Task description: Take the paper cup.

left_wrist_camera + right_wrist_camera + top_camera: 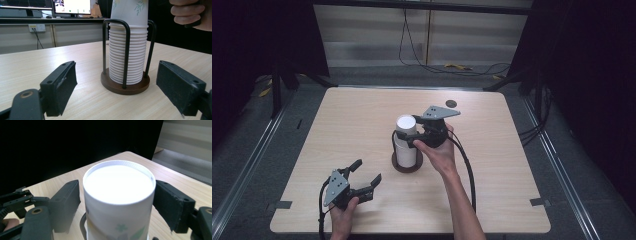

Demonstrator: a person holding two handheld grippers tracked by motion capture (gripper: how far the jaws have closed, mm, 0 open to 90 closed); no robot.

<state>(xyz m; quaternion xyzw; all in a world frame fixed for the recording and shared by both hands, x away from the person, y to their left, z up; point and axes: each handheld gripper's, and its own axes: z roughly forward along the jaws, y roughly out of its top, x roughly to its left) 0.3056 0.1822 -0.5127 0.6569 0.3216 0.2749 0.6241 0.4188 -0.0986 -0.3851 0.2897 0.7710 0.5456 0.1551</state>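
Note:
A stack of white paper cups (pixel 404 147) stands upside down in a black wire holder with a round brown base (pixel 407 167) at the middle of the wooden table (pixel 502 165). The top cup (pixel 118 182), printed with green leaves, rises above the wire loops (pixel 126 50). My right gripper (pixel 411 131) is open, one jaw on each side of this top cup; in the right gripper view one jaw is close against it and a narrow gap shows at the other. My left gripper (pixel 368 171) rests open near the front left, pointing at the stack (pixel 127 55), with nothing between its jaws.
A small dark disc (pixel 451 103) lies near the table's far edge. Cables (pixel 432 67) run over the floor behind the table. Dark curtains hang at both sides. Monitors (pixel 72 6) stand on a desk beyond the table in the left gripper view.

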